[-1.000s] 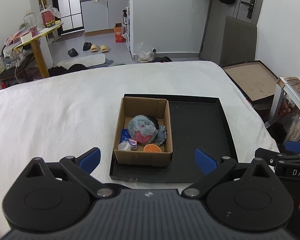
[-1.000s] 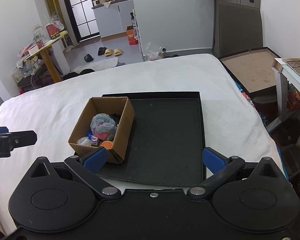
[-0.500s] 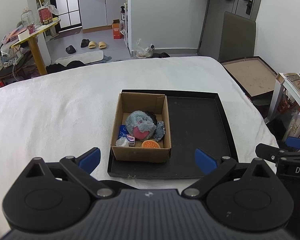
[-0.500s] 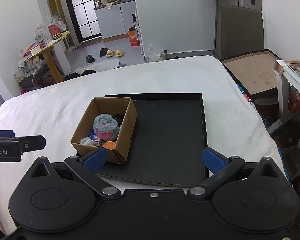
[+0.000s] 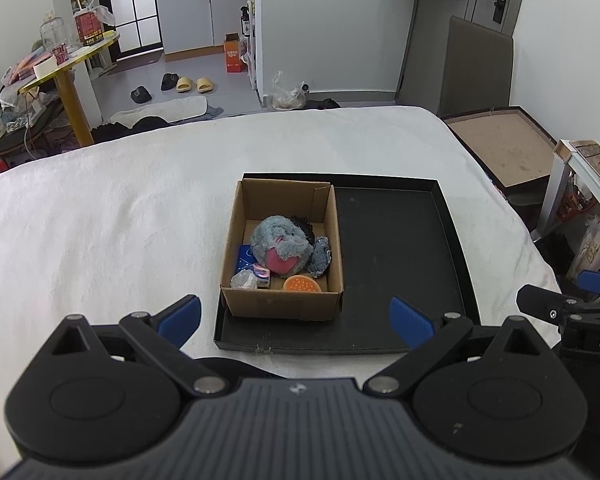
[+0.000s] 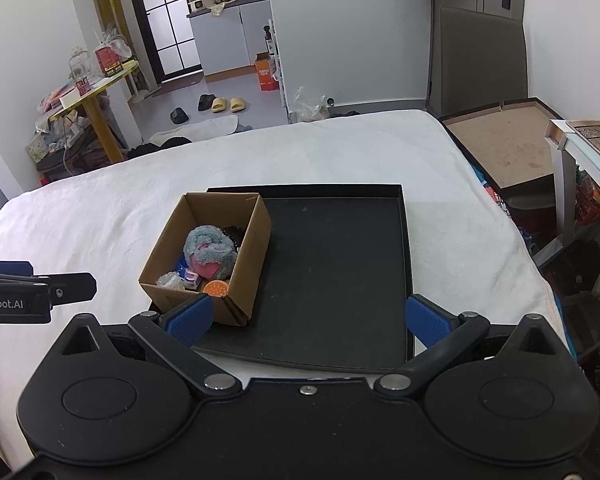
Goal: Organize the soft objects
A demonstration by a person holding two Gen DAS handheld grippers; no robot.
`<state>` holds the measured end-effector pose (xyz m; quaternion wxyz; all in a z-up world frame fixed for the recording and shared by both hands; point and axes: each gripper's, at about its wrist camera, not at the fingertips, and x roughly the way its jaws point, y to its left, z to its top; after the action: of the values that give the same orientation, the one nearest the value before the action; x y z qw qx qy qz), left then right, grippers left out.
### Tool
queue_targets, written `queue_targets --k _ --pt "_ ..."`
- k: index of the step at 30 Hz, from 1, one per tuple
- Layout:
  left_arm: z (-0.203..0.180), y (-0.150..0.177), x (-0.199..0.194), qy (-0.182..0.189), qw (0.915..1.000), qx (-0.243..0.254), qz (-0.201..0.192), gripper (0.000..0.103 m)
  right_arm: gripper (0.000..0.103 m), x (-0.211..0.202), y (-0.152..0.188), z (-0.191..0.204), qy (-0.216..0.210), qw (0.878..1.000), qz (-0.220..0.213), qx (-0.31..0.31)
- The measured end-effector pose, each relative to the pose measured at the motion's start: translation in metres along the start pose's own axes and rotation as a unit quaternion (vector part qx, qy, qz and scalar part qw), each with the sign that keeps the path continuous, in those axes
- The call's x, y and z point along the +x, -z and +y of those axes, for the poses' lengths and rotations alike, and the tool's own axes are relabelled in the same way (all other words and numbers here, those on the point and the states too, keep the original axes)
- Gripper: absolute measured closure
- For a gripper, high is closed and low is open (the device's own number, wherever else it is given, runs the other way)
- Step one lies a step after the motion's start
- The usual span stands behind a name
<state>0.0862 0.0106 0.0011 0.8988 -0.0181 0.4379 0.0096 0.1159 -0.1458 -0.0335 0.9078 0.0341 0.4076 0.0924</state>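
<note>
A white-covered bed carried a shallow black tray, and a brown cardboard box stood inside the tray, filling its half toward 9 o'clock in the left wrist view. The other half of the tray, toward 3 o'clock, lay bare.

The soft things sat together in the box. A grey plush toy with a pink patch on its underside took up the middle. A dark frilly item showed just behind it at 12 o'clock, and a small grey fuzzy piece touched it at 3 o'clock. Along the near wall of the box, at 6 o'clock from the plush, lay an orange dotted round thing, a small pink-and-purple cube, and a crumpled clear wrapper. A blue packet leaned at 9 o'clock from the plush.

The left hand-held gripper hung above the near edge of the tray with its blue-padded fingers spread wide and nothing between them; the box appeared just beyond the gap. The right hand-held gripper was likewise spread wide and empty, over the near rim of the tray, its left pad overlapping the box's near corner in its own view.

Each gripper's tip showed at the other camera's edge.
</note>
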Motion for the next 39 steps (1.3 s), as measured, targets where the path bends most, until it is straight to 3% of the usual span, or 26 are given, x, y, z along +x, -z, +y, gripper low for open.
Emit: queue_targets --k 39 --pt "-0.0079 -0.0055 -0.0068 0.012 0.9997 0.013 -0.016 0.003 0.000 -0.0095 -0.0037 -0.0057 0.007 1.000 -0.017 0.000"
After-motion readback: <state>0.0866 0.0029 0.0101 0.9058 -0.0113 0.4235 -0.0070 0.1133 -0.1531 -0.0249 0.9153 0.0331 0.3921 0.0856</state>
